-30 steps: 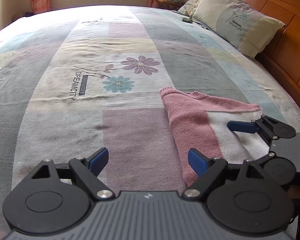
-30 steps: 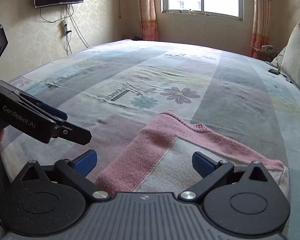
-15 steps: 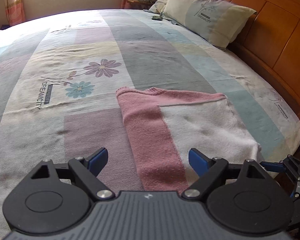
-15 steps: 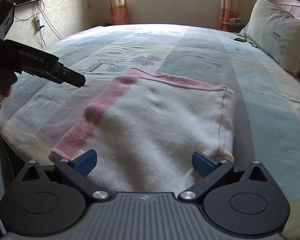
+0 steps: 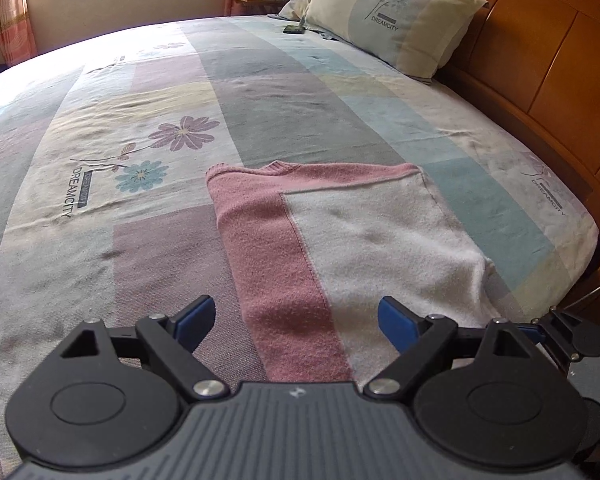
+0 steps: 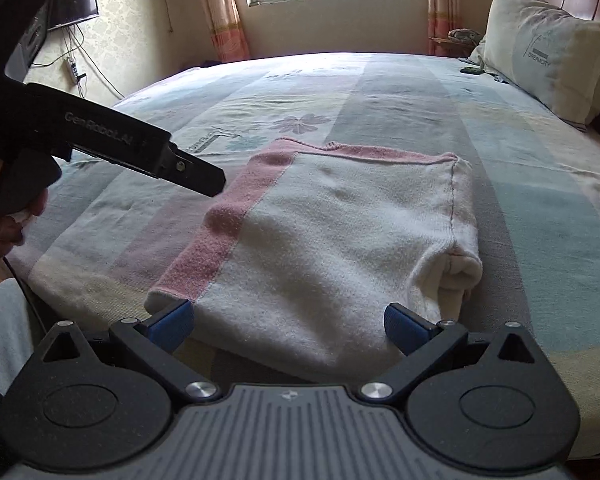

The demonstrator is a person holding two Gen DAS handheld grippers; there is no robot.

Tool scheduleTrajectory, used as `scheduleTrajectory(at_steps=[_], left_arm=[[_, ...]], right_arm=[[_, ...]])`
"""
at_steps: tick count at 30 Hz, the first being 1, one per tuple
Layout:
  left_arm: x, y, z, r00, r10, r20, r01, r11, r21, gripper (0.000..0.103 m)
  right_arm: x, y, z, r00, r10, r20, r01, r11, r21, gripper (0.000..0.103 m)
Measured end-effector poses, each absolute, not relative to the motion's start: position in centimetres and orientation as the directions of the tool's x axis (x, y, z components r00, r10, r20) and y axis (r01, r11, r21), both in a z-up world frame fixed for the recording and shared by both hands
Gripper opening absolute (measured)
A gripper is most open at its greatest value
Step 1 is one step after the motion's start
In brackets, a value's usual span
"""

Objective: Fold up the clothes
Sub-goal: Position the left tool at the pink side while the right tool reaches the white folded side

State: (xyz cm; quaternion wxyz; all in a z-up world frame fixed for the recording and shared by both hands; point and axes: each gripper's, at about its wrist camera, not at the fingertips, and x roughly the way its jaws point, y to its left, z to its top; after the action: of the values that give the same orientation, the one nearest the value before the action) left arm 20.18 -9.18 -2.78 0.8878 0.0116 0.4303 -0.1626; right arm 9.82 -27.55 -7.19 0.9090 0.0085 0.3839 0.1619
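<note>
Sweater [image 5: 364,236] pink and white; bedsheet [image 5: 260,92] pastel patchwork, purple and blue flowers; fingers [image 5: 196,318] blue.

The folded pink-and-white sweater [image 6: 332,240] lies at twelve o'clock before the wide-open right gripper [image 6: 286,326]; the left gripper [image 6: 204,178] hovers at ten.

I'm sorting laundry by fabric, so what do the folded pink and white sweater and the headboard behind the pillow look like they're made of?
Pink and white sweater: looks like soft knit, perhaps wool or acrylic; fuzzy matte nap, ribbed edge at the far end, stitched seam between the colours. The exact fibre cannot be told.
Headboard: appears to be wood with a glossy orange-brown varnish; panel joints and a light sheen show.
</note>
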Motion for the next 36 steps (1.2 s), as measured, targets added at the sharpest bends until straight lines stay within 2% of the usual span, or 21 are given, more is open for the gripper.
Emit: scheduleTrajectory(at_steps=[4, 8, 13, 18, 21, 26, 30, 36], left_arm=[[20.4, -9.8, -3.2, 0.553, -0.313, -0.772, 0.326, 0.934, -0.146, 0.089], [20.1, -11.7, -3.8, 0.518, -0.358, -0.777, 0.389, 0.907, -0.159, 0.089], [19.1, -13.5, -5.9, 0.408, -0.429, -0.806, 0.461, 0.859, -0.223, 0.089], [17.6, -12.3, -8.2, 0.33, -0.418, -0.846, 0.447, 0.859, -0.25, 0.089], [17.1, -11.2, -7.2, 0.346, -0.426, -0.836, 0.434, 0.862, -0.26, 0.089], [17.4, -10.4, -5.2, 0.425, -0.36, -0.83, 0.405, 0.896, -0.181, 0.089], [18.4, -10.1, -4.6, 0.425, -0.392, -0.816, 0.416, 0.885, -0.208, 0.09], [22.8, -12.2, -4.1, 0.479, -0.373, -0.795, 0.439, 0.886, -0.151, 0.09]], right_arm=[[9.0, -28.6, -6.9, 0.655, 0.306, -0.691, -0.263, 0.95, 0.171, 0.103], [8.1, -29.1, -5.5, 0.698, 0.273, -0.662, -0.24, 0.96, 0.144, 0.103], [8.4, -30.4, -6.8, 0.679, 0.241, -0.693, -0.187, 0.97, 0.154, 0.103], [7.7, -31.2, -7.3, 0.672, 0.245, -0.699, -0.182, 0.969, 0.164, 0.103], [7.6, -31.6, -7.1, 0.679, 0.266, -0.684, -0.196, 0.964, 0.181, 0.103], [9.0, -31.2, -6.8, 0.69, 0.299, -0.659, -0.214, 0.954, 0.209, 0.103], [9.5, -31.0, -7.4, 0.657, 0.325, -0.68, -0.21, 0.945, 0.249, 0.103], [8.8, -31.5, -7.5, 0.65, 0.312, -0.693, -0.174, 0.949, 0.264, 0.103]])
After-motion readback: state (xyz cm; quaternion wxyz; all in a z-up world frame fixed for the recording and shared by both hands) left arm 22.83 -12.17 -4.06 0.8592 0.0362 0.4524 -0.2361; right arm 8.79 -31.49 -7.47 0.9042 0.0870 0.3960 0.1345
